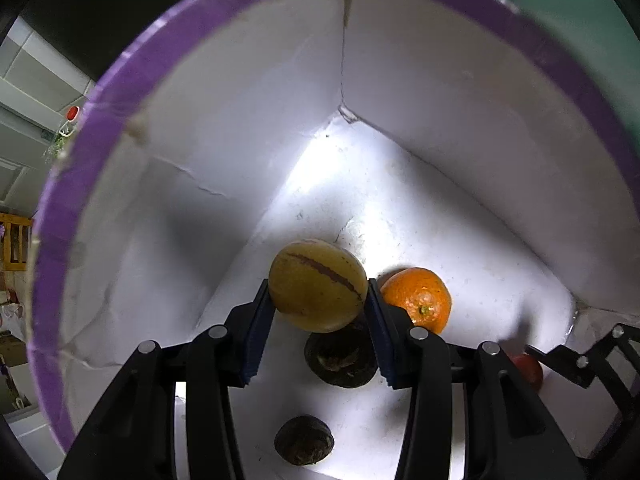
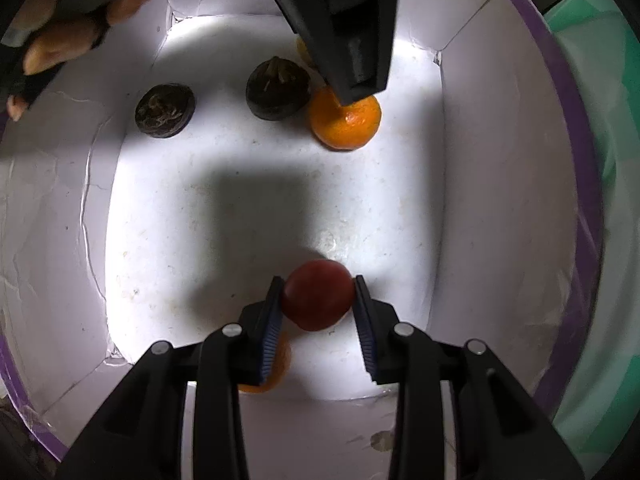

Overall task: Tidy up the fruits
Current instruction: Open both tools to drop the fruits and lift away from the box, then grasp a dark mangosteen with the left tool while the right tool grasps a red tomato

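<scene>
Fruit held by both grippers inside a white box with a purple rim.

Largest was the box [image 1: 460, 80], its white floor carrying everything else. Next, the left gripper [image 1: 318, 320] was clamped on a yellow melon-like fruit [image 1: 316, 284] with a brown stripe, held above the floor near 1 corner. The right gripper [image 2: 318, 316] pinched a red fruit [image 2: 318, 294] between its blue pads [image 2: 272, 320], low over the floor's middle. An orange [image 1: 420, 298] lay just beside the left gripper. 2 dark brown fruits [image 2: 165, 110] [image 2: 278, 88] sat near it, well apart from the red fruit.
</scene>
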